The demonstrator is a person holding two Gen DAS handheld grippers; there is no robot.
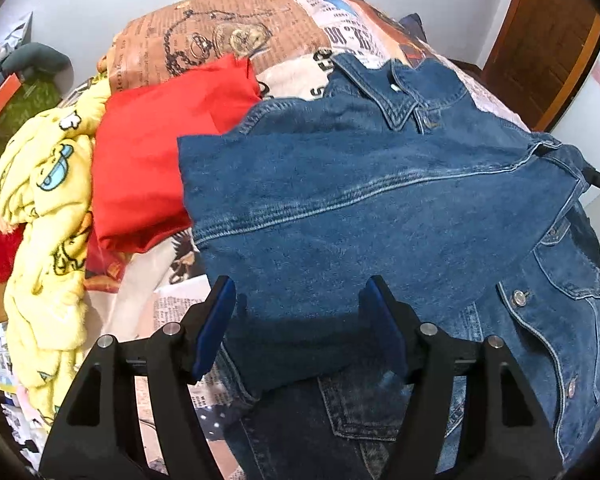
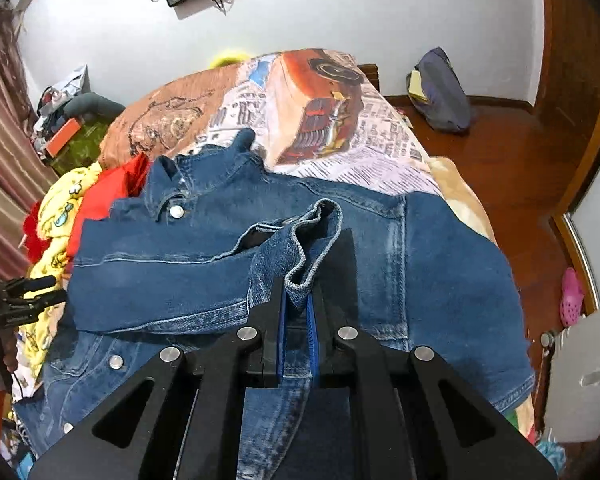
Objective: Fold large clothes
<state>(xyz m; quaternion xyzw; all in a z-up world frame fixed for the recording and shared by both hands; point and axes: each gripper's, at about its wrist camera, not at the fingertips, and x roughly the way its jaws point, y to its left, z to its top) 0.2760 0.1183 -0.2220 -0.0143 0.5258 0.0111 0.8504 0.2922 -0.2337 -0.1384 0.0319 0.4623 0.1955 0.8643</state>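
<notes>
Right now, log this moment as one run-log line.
stage: folding denim jacket on bed | right claw: shut on sleeve cuff | left claw: open over folded sleeve, not gripping

You've got bright, even indoor light, no harsh glare. Left gripper [image 1: 300,320] throws a dark shadow onto the denim jacket [image 1: 380,208] right under its fingers. Heavy fisheye bend both views: walls curve, corners go black w/ vignette. Center's sharp; edges soft, slightly smeared, esp. the bed cover [image 2: 340,120] print.
</notes>
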